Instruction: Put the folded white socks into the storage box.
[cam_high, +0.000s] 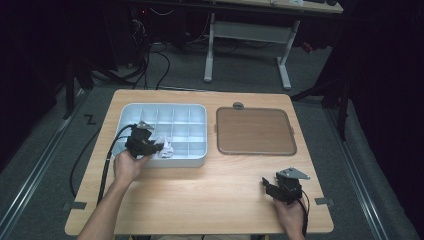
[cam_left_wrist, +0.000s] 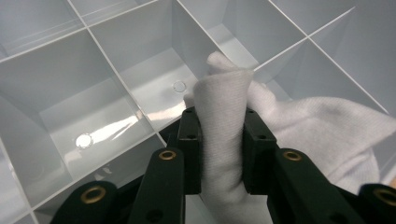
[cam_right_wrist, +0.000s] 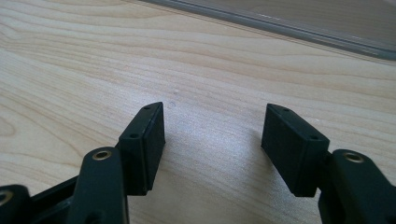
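White cloth (cam_left_wrist: 224, 116) is what we pinch in our left gripper (cam_left_wrist: 219, 140), its jaws pressed against a bunched fold on both sides. We hold it over the divided white tray (cam_high: 197, 112), at the tray's near edge, with the rest of the cloth draping into a compartment. Our right gripper (cam_right_wrist: 212, 140) rests on the wooden table (cam_high: 210, 190) well right of the tray, near the brown lid (cam_high: 255, 131), jaws spread apart around nothing.

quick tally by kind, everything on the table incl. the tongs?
White divided tray: 1
White cloth, pinched in the left tongs over the tray: 1
Brown flat lid: 1
Tongs, counting the open right tongs: 2
Total: 5
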